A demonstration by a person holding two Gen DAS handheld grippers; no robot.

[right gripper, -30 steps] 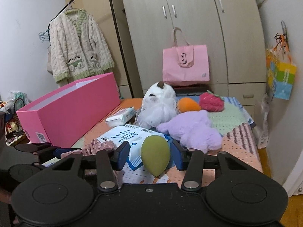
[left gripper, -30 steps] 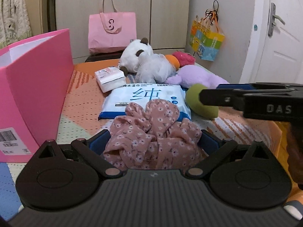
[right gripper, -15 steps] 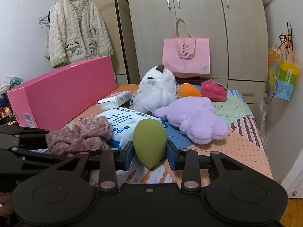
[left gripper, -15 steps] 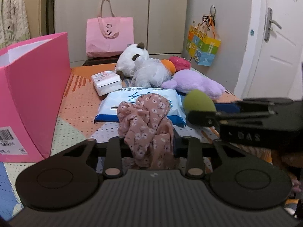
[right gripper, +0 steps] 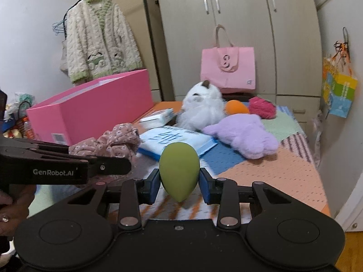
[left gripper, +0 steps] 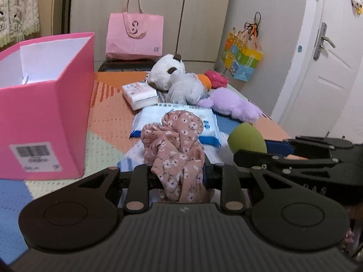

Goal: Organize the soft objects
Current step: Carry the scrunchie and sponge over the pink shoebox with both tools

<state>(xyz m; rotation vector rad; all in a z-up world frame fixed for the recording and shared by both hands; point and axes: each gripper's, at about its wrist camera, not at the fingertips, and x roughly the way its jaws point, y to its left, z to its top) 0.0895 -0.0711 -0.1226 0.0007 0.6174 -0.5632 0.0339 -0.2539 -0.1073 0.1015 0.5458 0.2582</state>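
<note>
Since 1 second ago both grippers have lifted their loads off the mat (left gripper: 109, 122). The left gripper (left gripper: 180, 174), then spread wide around the scrunchie (left gripper: 177, 145), is now clenched on it, the fabric bunched and hanging between its fingers. The right gripper (right gripper: 179, 182) pinches the green sponge (right gripper: 179, 170), which sits higher against the wipes pack (right gripper: 174, 140) than before. The pink box (left gripper: 45, 104) stands left of the left gripper, open-topped; only its white inner walls show. Plush toys lie well ahead of both grippers.
</note>
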